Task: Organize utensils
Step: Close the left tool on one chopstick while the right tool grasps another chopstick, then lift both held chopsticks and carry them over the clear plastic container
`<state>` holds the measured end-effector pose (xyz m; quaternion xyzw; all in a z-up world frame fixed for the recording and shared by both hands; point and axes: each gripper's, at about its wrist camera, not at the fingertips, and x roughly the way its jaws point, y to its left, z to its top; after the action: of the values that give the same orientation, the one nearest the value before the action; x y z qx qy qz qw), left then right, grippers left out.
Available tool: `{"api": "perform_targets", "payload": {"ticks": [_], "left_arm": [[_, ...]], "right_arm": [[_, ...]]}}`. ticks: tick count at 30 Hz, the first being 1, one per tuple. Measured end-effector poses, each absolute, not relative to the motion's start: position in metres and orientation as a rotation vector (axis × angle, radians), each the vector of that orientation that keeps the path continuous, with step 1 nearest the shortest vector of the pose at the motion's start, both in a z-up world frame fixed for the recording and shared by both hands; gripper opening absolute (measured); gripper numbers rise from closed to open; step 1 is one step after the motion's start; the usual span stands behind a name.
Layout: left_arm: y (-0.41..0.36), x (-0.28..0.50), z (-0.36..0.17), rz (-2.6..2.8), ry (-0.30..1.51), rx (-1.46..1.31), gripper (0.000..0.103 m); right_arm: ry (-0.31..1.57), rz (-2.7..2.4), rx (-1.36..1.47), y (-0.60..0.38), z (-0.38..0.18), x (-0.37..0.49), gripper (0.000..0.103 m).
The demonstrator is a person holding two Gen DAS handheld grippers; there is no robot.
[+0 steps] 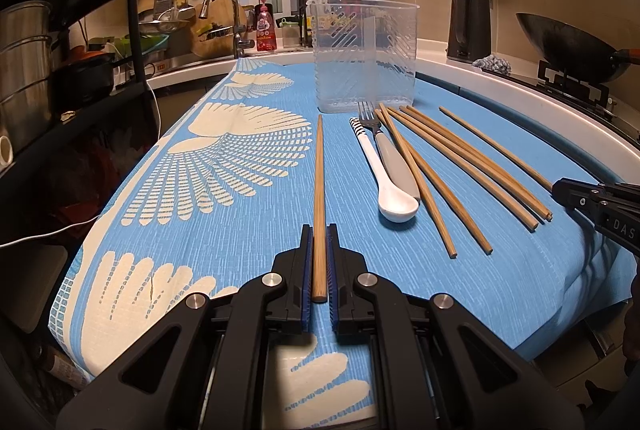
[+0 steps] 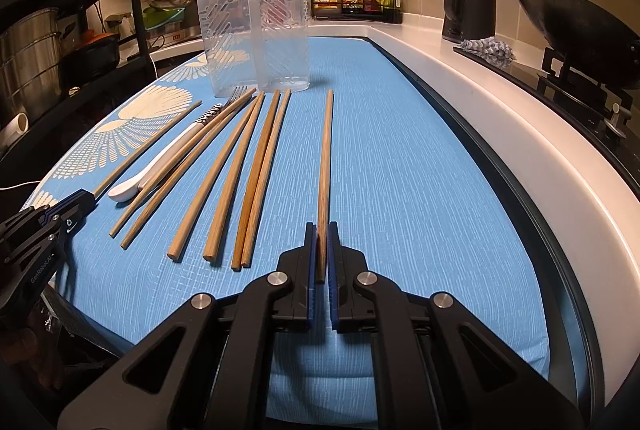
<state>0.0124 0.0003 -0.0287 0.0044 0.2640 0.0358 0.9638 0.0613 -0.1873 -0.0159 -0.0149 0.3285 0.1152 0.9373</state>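
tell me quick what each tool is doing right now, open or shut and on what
Left tool: shut on a chopstick, gripped near its thick end.
Right tool: shut on another chopstick, also near its thick end.

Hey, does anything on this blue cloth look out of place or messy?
Only the loose chopsticks: they lie fanned and crossing, one over the white spoon and fork. The clear holder stands upright and empty. Nothing looks spilled or broken.

Wok (image 2: pixel 568 30), kettle (image 2: pixel 468 2), faucet (image 1: pixel 224 6)
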Motion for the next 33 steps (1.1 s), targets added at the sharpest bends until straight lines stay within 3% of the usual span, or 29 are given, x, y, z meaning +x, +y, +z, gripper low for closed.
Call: {"api": "perform_targets", "payload": {"ticks": [18,33], "left_arm": [[-0.003,0.01,-0.023,0.041,0.528,0.009,0.007],[0.005,-0.004,0.029,0.019,0.399,0.004,0.006]], "right_arm": [[0.674,0.248,-0.013,-0.19,-0.01,0.059,0.005],[0.543,0.265,0.007,-0.198,0.052,0.042,0.005]]}}
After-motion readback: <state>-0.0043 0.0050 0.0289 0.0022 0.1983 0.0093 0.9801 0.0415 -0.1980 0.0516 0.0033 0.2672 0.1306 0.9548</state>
